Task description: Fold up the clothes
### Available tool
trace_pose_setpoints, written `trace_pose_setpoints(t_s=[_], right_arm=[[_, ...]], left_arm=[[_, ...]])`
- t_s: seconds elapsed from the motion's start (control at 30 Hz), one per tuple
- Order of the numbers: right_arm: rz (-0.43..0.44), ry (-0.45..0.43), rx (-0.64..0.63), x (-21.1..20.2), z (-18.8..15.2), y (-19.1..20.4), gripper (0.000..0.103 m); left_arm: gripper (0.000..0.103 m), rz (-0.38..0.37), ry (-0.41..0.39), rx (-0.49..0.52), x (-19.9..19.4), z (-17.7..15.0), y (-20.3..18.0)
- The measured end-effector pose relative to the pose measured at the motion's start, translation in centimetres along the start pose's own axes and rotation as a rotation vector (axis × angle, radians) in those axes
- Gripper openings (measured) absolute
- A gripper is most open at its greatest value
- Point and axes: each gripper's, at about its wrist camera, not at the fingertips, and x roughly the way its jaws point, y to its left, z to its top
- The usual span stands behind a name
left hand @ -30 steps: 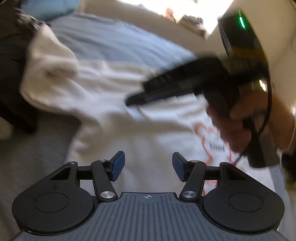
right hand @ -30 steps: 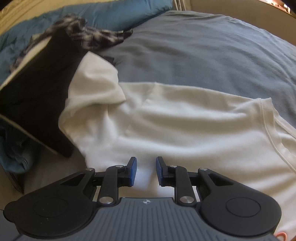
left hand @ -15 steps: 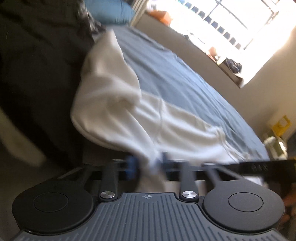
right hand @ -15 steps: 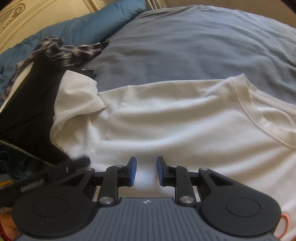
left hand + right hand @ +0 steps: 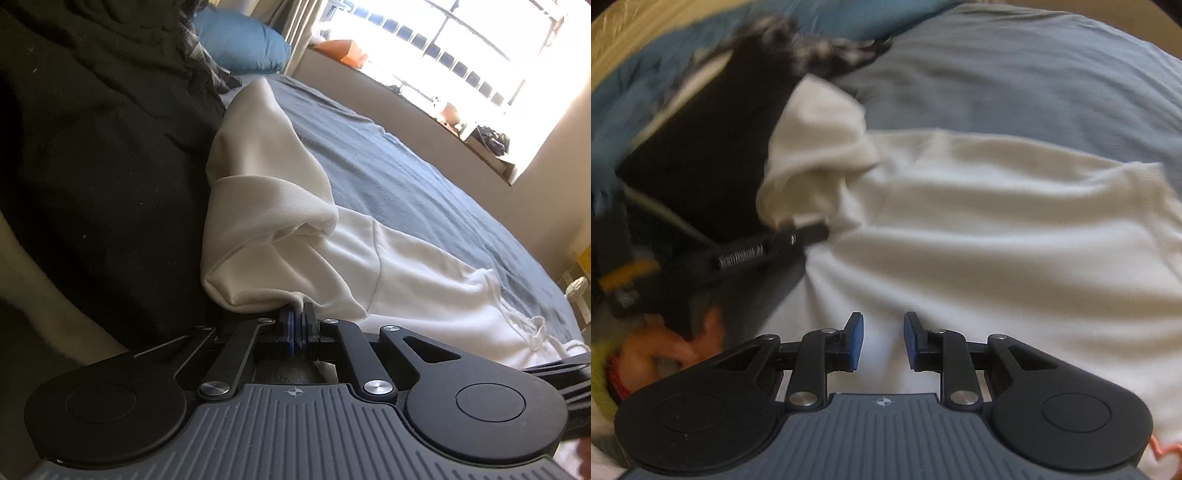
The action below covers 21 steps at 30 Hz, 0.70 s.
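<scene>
A white T-shirt (image 5: 997, 229) lies spread on a grey-blue bedspread (image 5: 1015, 74). Its left sleeve (image 5: 266, 206) is bunched and turned back beside dark clothes. My left gripper (image 5: 297, 321) is shut on the shirt's edge just below that sleeve, blue pads pressed together on the white cloth. In the right wrist view the left gripper (image 5: 809, 230) shows at the left, its tips at the shirt's side. My right gripper (image 5: 884, 341) hovers low over the shirt's body, open, nothing between its blue pads. The collar (image 5: 524, 321) lies at the right.
A pile of black clothes (image 5: 92, 147) and a plaid garment (image 5: 820, 40) lie left of the shirt. A blue pillow (image 5: 240, 48) sits at the bed's head. A person's hand (image 5: 665, 347) holds the left gripper. A bright window (image 5: 461, 44) runs along the far wall.
My left gripper swung down to the shirt's left edge and shut on it below the sleeve. The right gripper drifted over the shirt's body and stayed open.
</scene>
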Motion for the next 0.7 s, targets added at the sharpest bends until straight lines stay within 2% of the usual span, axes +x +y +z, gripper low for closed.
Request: trace_pose_setpoints(t_s=[0.1,0.17,0.23,0.33,0.5,0.7], right_arm=[[-0.01,-0.036,0.034,1.3,0.7,-0.1,0.024],[0.0,-0.04,0.082,0.7,1.7,-0.5,0.025],[-0.01,-0.07,0.064,-0.8,2.4,-0.5,0.025],[-0.071,-0.088,0.059,-1.3,3.8,-1.2,0.025],[-0.187,-0.079,0.082,2.4,6.5,-3.9,0.024],[-0.203,-0.172,0.146,6.0,11.7,-5.7,0.024]], left_arm=[[0.003,0.003,0.0,0.001,0.2,0.0,0.0],[0.003,0.002,0.0,-0.003,0.0,-0.1,0.1],[0.004,0.003,0.003,-0.006,0.0,-0.1,0.2],[0.005,0.003,0.006,-0.012,0.0,-0.1,0.3],[0.007,0.004,0.013,-0.022,-0.1,-0.1,0.4],[0.009,-0.006,0.019,-0.041,-0.3,-0.2,0.8]])
